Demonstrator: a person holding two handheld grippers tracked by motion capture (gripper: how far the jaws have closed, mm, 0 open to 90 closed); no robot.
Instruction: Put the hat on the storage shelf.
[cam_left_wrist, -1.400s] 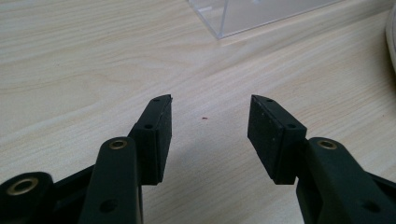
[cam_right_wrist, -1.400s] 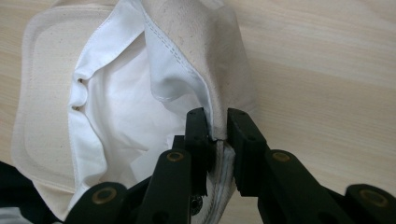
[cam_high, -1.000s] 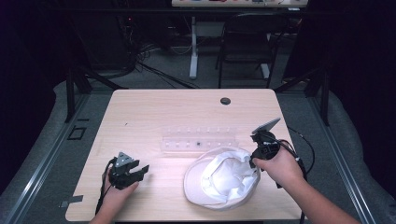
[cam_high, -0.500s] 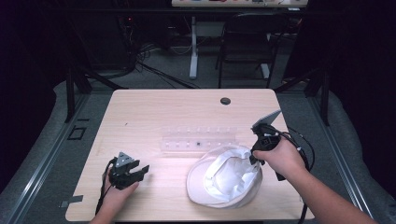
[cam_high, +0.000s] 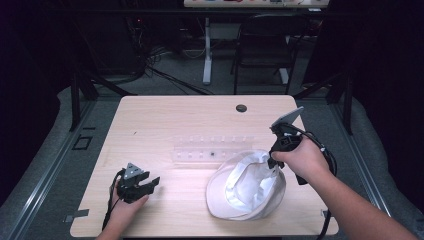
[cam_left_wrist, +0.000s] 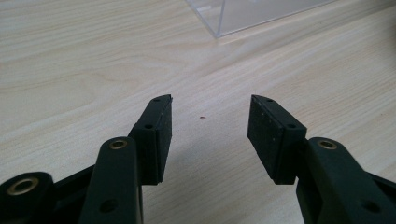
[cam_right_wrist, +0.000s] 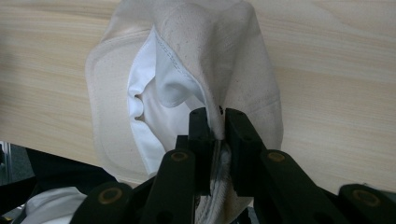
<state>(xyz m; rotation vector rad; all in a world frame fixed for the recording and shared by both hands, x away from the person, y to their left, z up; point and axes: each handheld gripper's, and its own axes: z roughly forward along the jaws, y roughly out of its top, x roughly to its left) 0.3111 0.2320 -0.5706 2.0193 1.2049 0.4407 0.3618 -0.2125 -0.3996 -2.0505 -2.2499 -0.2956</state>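
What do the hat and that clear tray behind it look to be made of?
Hat: off-white woven cloth, likely cotton canvas; matte, stitched seams, smoother white lining, folds where pinched. Clear tray: see-through rigid plastic, probably acrylic; glossy, with sharp straight edges.

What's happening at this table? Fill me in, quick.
A person works at a wooden table with a tool in each hand. The right tool is shut on the edge of a white cloth hat, pinching the fabric and lifting that side while the rest lies on the table. The left tool rests open near the front left, holding nothing. A clear plastic tray lies behind the hat.
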